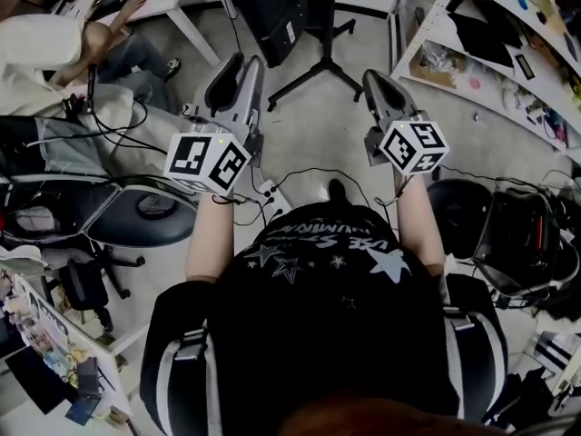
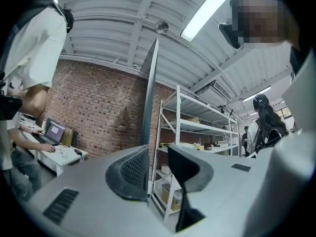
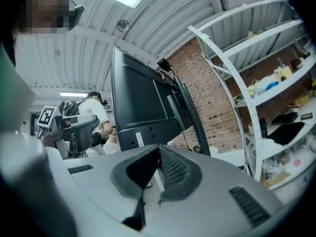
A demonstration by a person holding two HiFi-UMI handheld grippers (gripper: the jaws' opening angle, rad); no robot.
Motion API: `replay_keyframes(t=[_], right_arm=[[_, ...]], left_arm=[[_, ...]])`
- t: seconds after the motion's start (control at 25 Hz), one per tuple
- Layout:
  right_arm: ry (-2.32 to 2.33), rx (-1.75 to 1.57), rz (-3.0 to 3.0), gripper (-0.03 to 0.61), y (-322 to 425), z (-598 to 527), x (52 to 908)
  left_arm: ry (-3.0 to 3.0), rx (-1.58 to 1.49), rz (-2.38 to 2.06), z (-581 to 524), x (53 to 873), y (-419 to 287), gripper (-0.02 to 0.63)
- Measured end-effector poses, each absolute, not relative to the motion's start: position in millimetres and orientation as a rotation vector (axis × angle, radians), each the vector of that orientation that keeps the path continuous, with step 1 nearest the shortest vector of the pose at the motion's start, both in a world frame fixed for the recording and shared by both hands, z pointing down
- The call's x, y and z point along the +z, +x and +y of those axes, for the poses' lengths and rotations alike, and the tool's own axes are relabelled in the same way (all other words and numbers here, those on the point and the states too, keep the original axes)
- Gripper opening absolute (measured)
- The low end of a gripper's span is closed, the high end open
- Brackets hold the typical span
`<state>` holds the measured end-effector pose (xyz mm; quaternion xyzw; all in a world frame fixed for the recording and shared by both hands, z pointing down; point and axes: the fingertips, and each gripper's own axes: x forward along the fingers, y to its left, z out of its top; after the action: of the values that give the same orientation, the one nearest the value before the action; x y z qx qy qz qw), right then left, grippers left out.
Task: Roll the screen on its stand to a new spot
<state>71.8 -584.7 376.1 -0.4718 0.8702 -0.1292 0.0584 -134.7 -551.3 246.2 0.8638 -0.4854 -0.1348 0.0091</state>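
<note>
Well, the screen (image 3: 143, 98) sits on its stand (image 1: 324, 34) on the open floor (image 1: 318, 143) near the shelves (image 1: 490, 71); the left hand-held gripper (image 2: 157, 157) has its jaws parted by the screen's edge; the right hand-held gripper (image 3: 158, 149) is clenched, empty.

Black screen (image 3: 140, 100), red-brown brick wall (image 2: 98, 107), white shelving (image 2: 197, 126), pale grey floor (image 1: 318, 125).

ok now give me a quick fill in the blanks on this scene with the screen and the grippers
1. In the left gripper view, the wall behind the screen is built of ___.
2. The left gripper has its jaws slightly ___, with nothing gripped between them.
3. In the head view, the black legs of the stand rest on the ___.

Missing words: brick; apart; floor
</note>
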Motion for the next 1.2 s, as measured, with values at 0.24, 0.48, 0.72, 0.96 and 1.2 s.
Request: replay_keyframes(t=[0.24,0.48,0.72,0.96,1.2], right_arm=[[-1.392,-0.398,2.648,0.006,81.4,-624.2,372.9],[-1.353,-0.366,2.675,0.006,80.9,-650.4,369.8],[-1.344,-0.377,2.686,0.006,91.1,-668.7,372.4],[-1.337,-0.404,2.684,0.006,103.5,-684.7,374.1],[-1.317,-0.420,2.692,0.006,104.2,-690.7,377.9]], left_arm=[[2.720,-0.425,-1.528,-582.3,239.1,-124.2,0.322],[2.737,-0.419,-1.593,-612.2,227.6,-118.1,0.374],[2.699,-0.344,-1.712,-648.1,215.3,-116.4,0.391],[2.639,-0.316,-1.769,-670.9,203.0,-115.7,0.390],[2.587,-0.302,-1.764,-677.8,203.5,-118.5,0.387]])
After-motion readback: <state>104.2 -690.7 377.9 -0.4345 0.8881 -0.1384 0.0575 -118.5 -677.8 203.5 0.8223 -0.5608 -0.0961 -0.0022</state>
